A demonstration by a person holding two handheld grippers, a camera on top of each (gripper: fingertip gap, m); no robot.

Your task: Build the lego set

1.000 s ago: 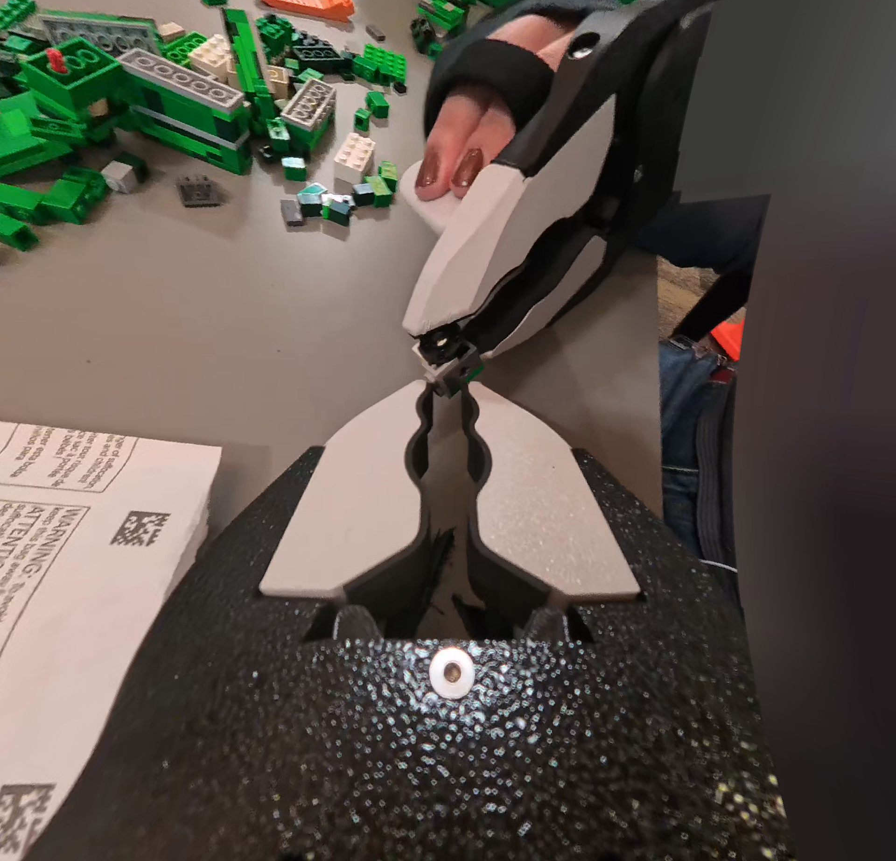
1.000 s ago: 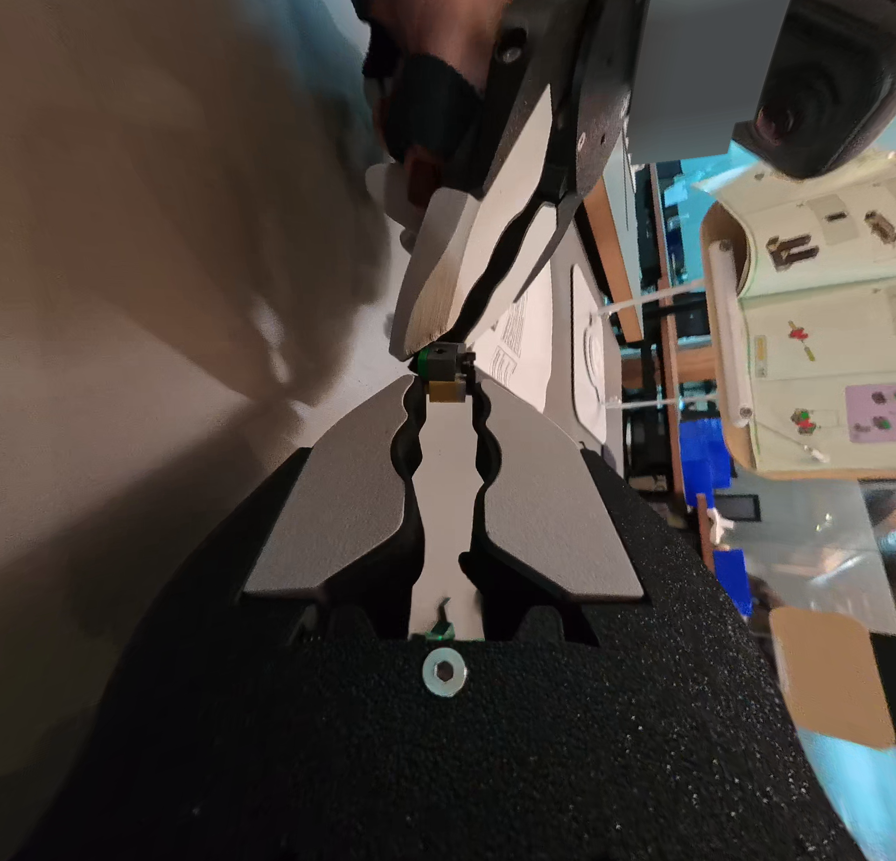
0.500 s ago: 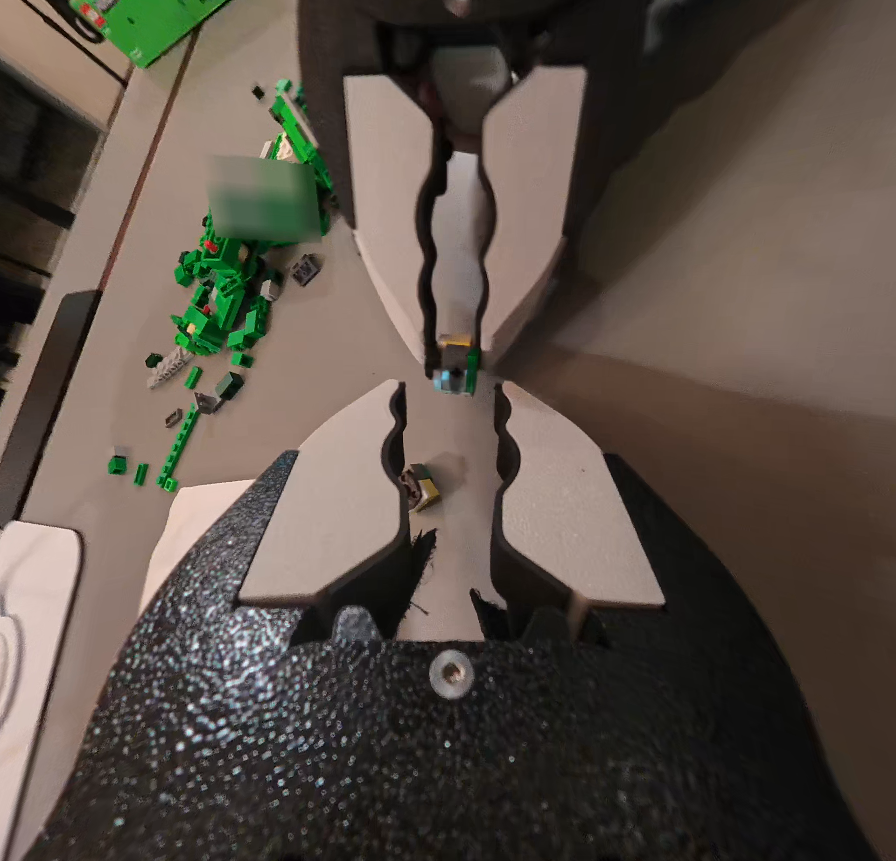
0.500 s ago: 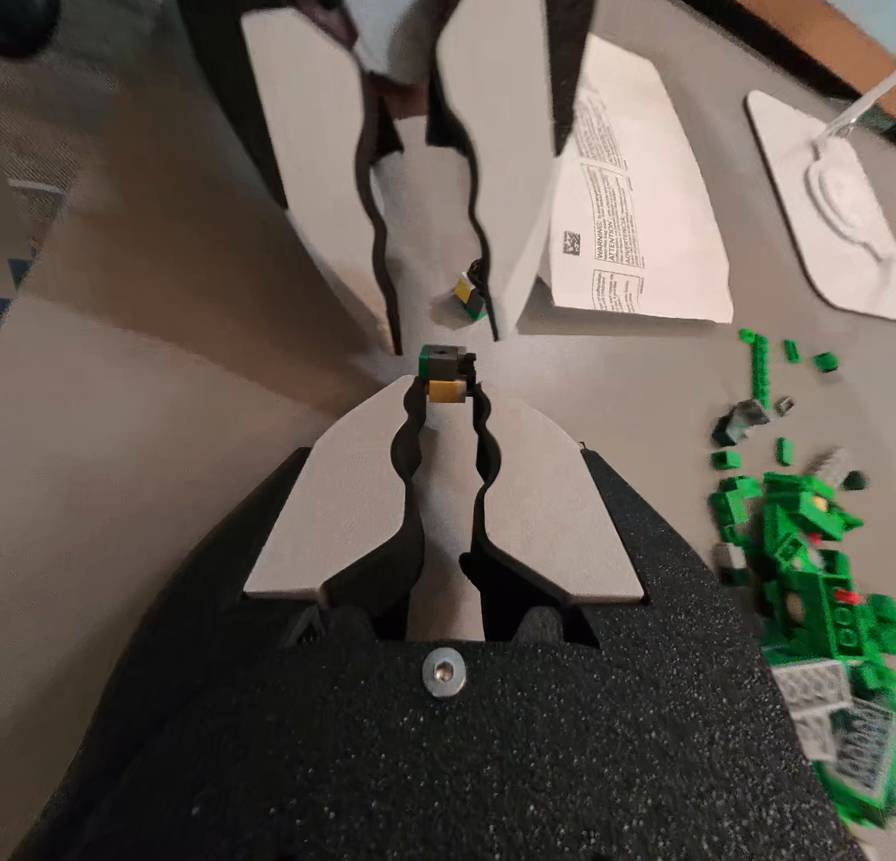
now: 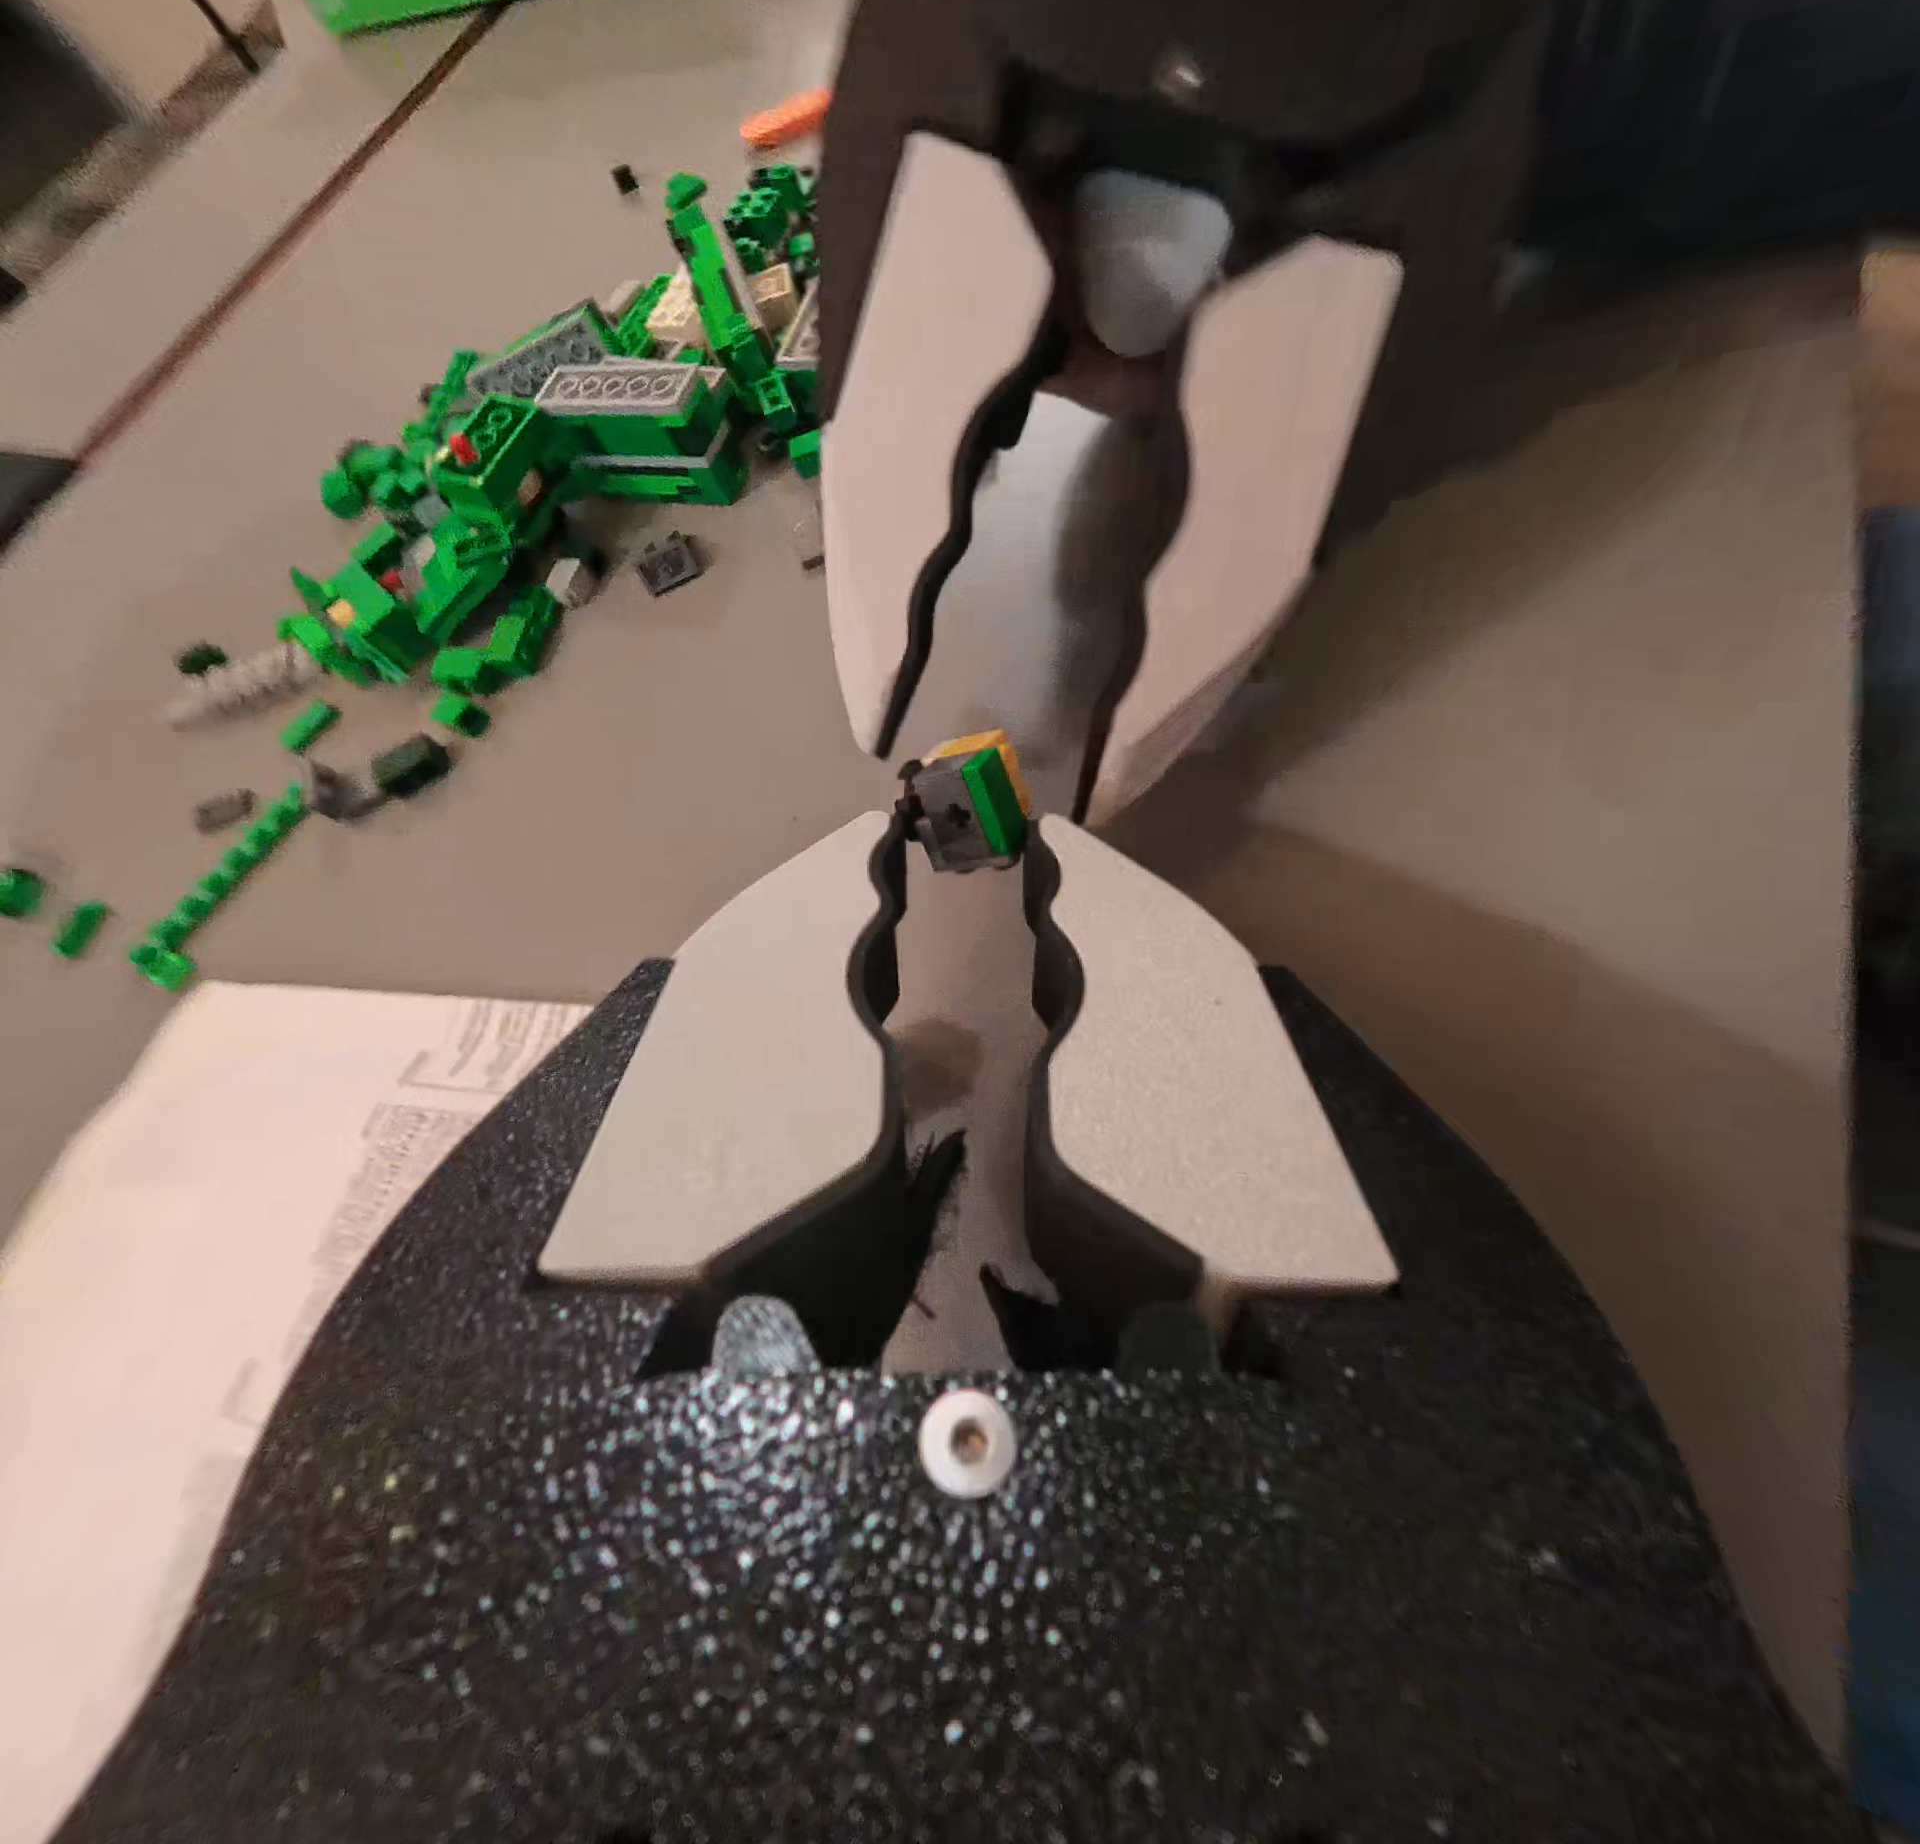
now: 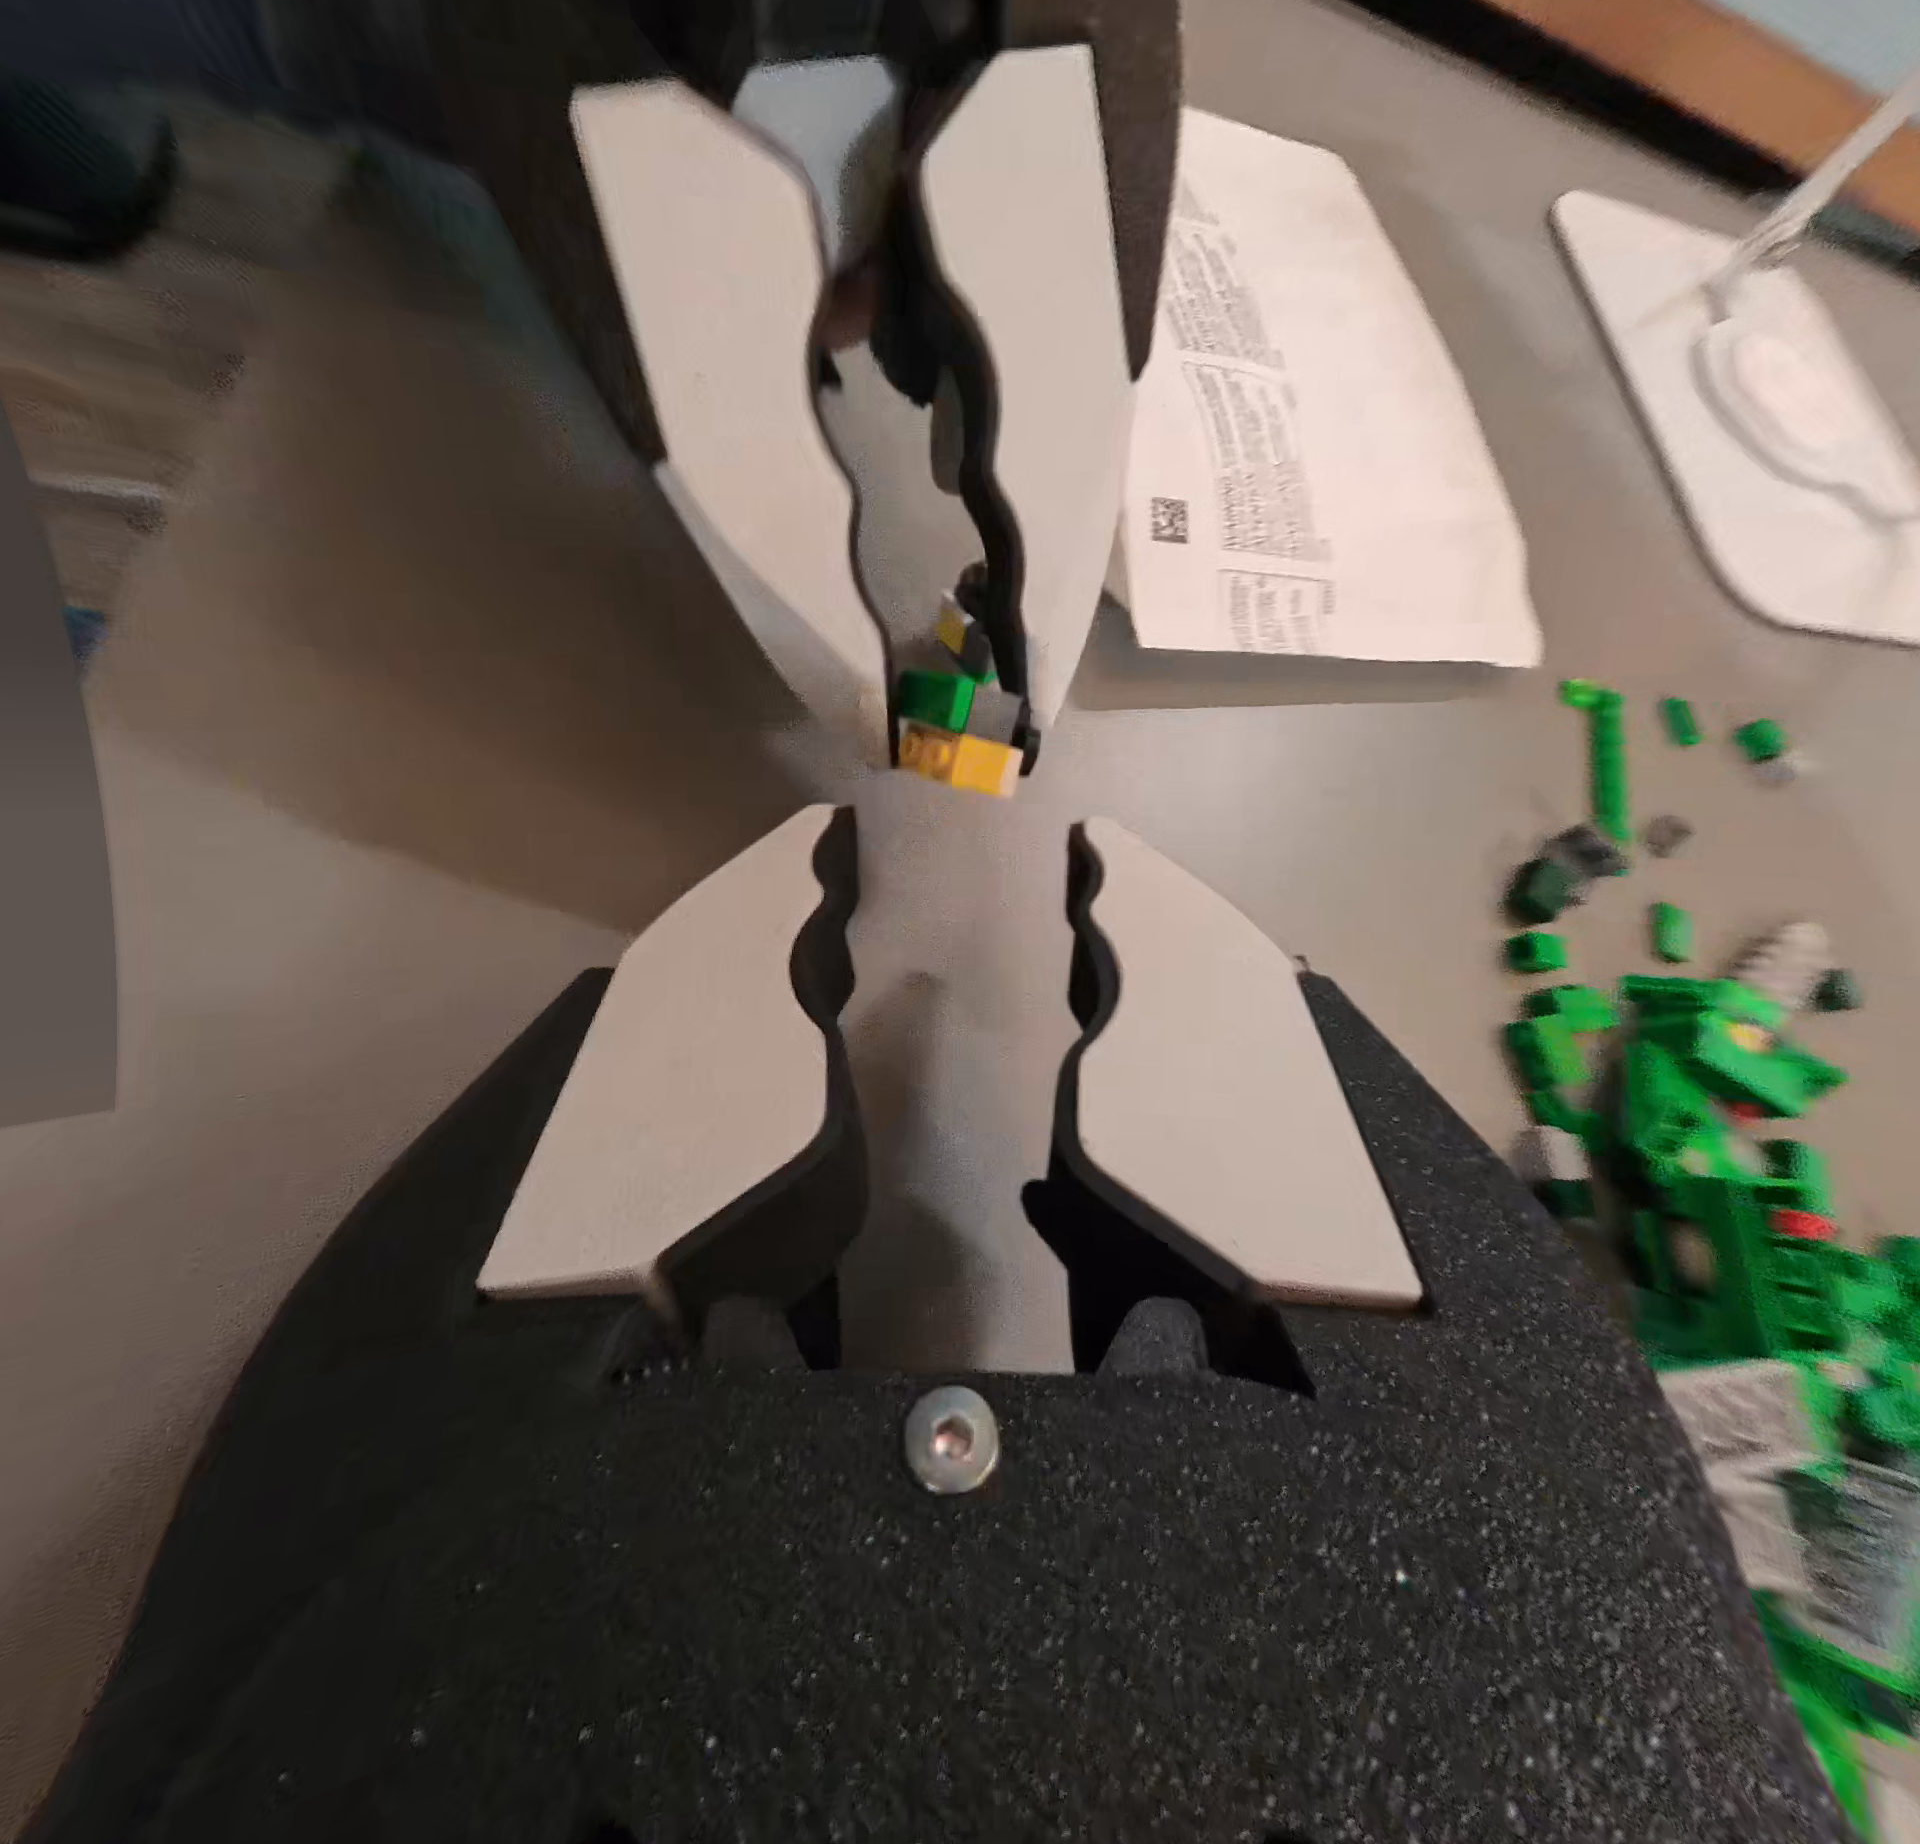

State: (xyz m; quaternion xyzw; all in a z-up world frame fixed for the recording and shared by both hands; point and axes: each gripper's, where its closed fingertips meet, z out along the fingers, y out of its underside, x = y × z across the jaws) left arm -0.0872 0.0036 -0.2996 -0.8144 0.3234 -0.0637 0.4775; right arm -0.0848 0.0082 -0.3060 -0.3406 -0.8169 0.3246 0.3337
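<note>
- My left gripper [image 5: 961,830] pinched a small brick cluster [image 5: 968,807] of grey, green and yellow at the tips of its jaws, held above the grey surface [image 5: 582,859].
- My right gripper [image 6: 961,826] faced it tip to tip with its jaws spread and nothing between them; the cluster [image 6: 956,734] sat just beyond their tips.
- A second tiny yellow and dark piece [image 6: 961,622] showed behind the cluster; I could not tell what it rested on.
- The half-built green model [image 5: 561,475] and loose green bricks [image 5: 223,901] lay on the surface to my left, well apart from the jaws.
- A printed paper sheet [image 5: 208,1223] lay on the surface below my left gripper.
</note>
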